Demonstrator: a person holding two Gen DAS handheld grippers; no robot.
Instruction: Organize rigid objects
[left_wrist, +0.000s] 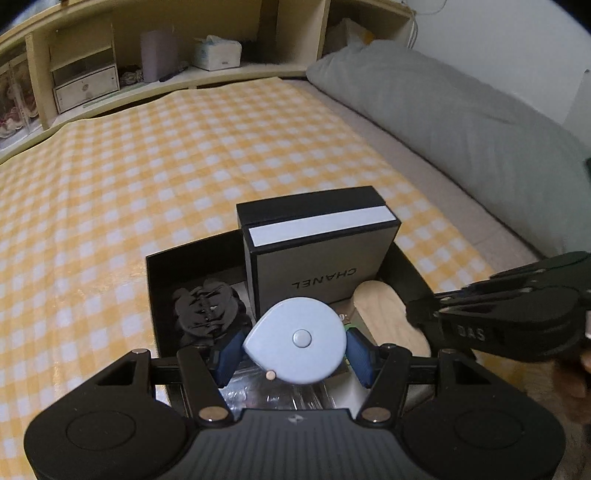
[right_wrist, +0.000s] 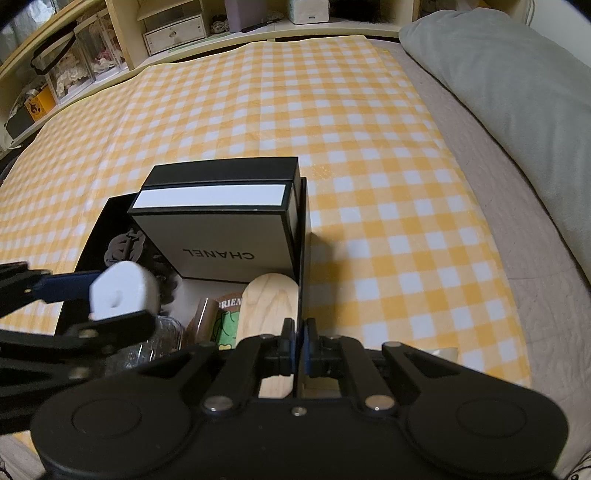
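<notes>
My left gripper (left_wrist: 293, 356) is shut on a pale blue teardrop-shaped tape measure (left_wrist: 295, 339) and holds it above an open black box (left_wrist: 153, 280). In the right wrist view the tape measure (right_wrist: 122, 291) hangs over the box's left part. The box holds a white Chanel box (left_wrist: 317, 269), a black hair claw (left_wrist: 207, 310), a wooden oval board (left_wrist: 388, 314), a clear glass item (right_wrist: 162, 332) and a green printed card (right_wrist: 225, 325). My right gripper (right_wrist: 301, 347) is shut on the black box's right wall (right_wrist: 303, 240), near its front corner.
The box sits on a yellow-and-white checked cloth (left_wrist: 147, 166) spread over a bed. A grey pillow (left_wrist: 461, 118) lies at the right. A wooden headboard shelf (left_wrist: 221, 70) behind holds a small drawer unit (left_wrist: 86, 86), a tissue box (left_wrist: 218, 53) and a purple container (left_wrist: 159, 55).
</notes>
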